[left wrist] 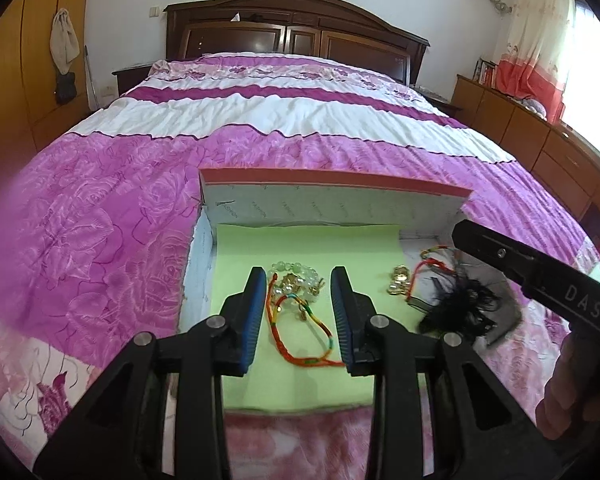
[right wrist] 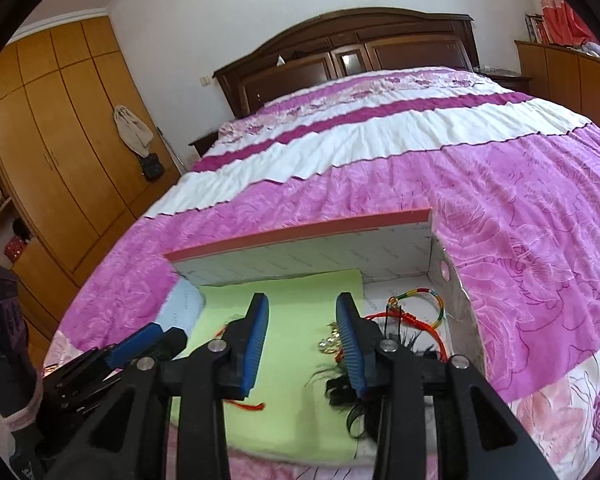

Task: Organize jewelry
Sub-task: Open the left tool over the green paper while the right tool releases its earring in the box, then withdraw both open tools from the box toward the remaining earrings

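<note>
Left wrist view is showing us hovering our left gripper [left wrist: 298,316], jaws spread and empty, over a limp, light cord bracelet [left wrist: 300,332] lying on green paper [left wrist: 236,264] in the box [left wrist: 332,200], best pinched on its cord, while our right gripper [right wrist: 302,344] is hanging spread too.

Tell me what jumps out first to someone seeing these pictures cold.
The huge pink-and-white floral bedspread fills the room. On it in front lies an open box with a green sheet; a red braided bracelet and pale beads lie there between the open left claw.
</note>
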A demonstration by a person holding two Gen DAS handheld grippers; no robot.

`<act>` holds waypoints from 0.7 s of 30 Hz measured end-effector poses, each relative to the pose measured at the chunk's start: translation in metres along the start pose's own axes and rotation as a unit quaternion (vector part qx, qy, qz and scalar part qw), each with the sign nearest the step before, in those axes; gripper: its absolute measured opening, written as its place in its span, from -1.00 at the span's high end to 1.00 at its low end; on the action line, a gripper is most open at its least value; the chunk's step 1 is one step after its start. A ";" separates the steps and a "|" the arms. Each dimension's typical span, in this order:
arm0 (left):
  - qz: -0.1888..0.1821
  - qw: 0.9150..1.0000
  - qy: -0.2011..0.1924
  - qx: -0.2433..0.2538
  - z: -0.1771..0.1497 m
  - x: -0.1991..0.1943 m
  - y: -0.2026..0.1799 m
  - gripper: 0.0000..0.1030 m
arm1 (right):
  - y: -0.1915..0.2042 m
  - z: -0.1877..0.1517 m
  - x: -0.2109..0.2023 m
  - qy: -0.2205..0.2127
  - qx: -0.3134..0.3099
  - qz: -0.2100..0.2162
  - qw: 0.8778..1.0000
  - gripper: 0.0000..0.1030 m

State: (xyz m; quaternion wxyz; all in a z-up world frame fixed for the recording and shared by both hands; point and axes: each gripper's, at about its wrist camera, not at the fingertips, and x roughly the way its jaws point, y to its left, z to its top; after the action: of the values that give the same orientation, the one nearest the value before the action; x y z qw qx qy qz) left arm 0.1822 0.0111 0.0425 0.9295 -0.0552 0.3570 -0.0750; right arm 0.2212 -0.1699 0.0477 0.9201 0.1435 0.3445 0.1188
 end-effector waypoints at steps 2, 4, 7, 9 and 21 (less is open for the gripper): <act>-0.001 1.000 -0.005 0.002 0.001 -0.010 -0.001 0.50 | 0.003 -0.001 -0.011 -0.005 0.003 0.006 1.000 0.24; -0.002 1.000 -0.006 0.002 0.002 -0.017 -0.002 0.48 | 0.005 -0.002 -0.023 -0.012 0.004 0.010 1.000 0.22; -0.012 1.000 -0.007 -0.005 0.002 -0.031 -0.003 0.46 | 0.007 -0.006 -0.040 -0.017 0.007 0.015 1.000 0.21; -0.018 1.000 -0.009 -0.008 0.002 -0.040 -0.004 0.44 | 0.008 -0.010 -0.051 -0.017 0.008 0.018 1.000 0.21; -0.028 1.000 -0.009 0.007 -0.009 -0.082 -0.014 0.37 | 0.019 -0.033 -0.118 -0.016 -0.002 0.021 1.000 0.20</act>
State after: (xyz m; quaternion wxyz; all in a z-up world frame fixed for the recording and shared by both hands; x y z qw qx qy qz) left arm 0.1144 0.0112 0.0917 0.9304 -0.0591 0.3468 -0.1026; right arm 0.1101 -0.1834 0.1014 0.9229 0.1507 0.3269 0.1365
